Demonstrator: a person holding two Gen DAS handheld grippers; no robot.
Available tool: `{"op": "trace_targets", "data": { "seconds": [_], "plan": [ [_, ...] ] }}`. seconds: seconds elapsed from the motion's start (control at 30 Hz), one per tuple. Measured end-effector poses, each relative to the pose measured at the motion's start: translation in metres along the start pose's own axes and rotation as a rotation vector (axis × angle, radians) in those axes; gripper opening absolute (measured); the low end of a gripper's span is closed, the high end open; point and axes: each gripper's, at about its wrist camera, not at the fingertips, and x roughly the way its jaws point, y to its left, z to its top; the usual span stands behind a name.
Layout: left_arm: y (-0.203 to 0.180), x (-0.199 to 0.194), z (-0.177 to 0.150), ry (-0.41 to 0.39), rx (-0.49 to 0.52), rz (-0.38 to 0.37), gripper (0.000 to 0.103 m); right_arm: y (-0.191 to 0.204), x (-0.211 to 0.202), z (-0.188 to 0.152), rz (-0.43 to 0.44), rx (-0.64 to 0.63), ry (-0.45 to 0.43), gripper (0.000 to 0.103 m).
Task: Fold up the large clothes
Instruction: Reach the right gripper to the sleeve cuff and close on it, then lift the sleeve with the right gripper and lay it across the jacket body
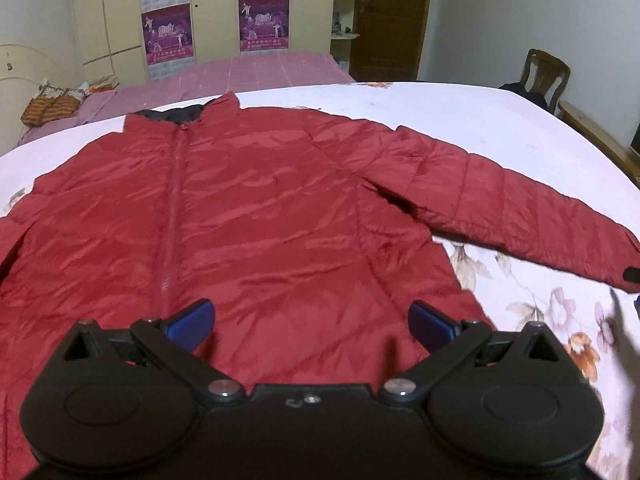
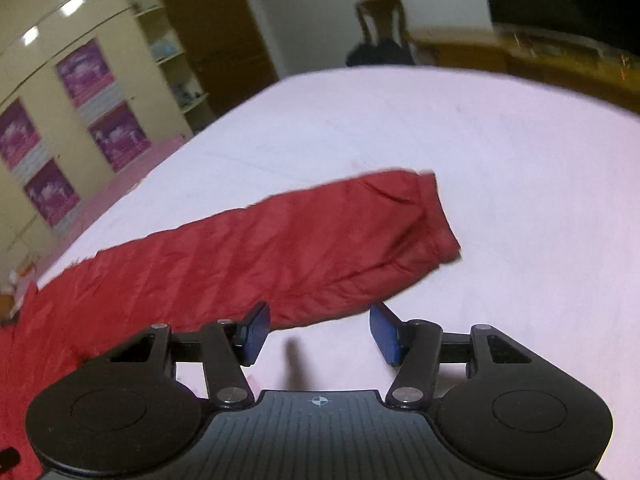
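Under the left gripper (image 1: 311,322), its blue fingers spread wide and holding nothing, lies the red jacket (image 1: 248,216), flat on the white bed (image 1: 460,120). Just past the right gripper (image 2: 319,334), half spread and empty, lies the sleeve (image 2: 304,248).

Wooden chair (image 1: 545,76) beyond bed; purple posters (image 1: 264,24) on cream wardrobe (image 1: 216,12); brown door (image 1: 390,20).
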Motion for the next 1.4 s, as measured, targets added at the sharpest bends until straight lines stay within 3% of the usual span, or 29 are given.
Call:
{"op": "trace_targets", "data": {
  "seconds": [0.17,0.33,0.4,0.47,0.53,0.67,0.87,1.03,1.4],
  "plan": [
    [-0.004,0.016,0.005,0.016,0.006,0.021,0.103,-0.015,0.005,0.0,0.037,0.099,0.013,0.056],
    [0.011,0.026,0.014,0.021,-0.028,0.064,0.103,-0.024,0.013,0.006,0.062,0.154,-0.055,0.056],
    [0.024,0.028,0.021,0.031,-0.061,0.083,0.103,-0.022,0.017,0.011,0.042,0.152,-0.076,0.047],
    [0.04,0.027,0.027,0.035,-0.096,0.104,0.103,-0.016,0.024,0.018,0.013,0.128,-0.085,0.022],
    [0.058,0.026,0.031,0.037,-0.125,0.139,0.102,-0.007,0.026,0.025,-0.002,0.088,-0.116,0.015],
    [0.094,0.019,0.032,0.029,-0.172,0.181,0.101,0.027,0.023,0.037,0.005,-0.038,-0.19,0.008],
    [0.147,0.009,0.03,0.001,-0.234,0.191,0.095,0.102,0.016,0.036,0.1,-0.221,-0.228,0.007],
    [0.179,0.01,0.032,-0.001,-0.231,0.146,0.096,0.183,0.004,0.0,0.218,-0.41,-0.198,0.006],
    [0.256,-0.002,0.02,-0.013,-0.291,0.03,0.095,0.332,0.01,-0.142,0.455,-0.732,-0.013,0.006]
  ]
}}
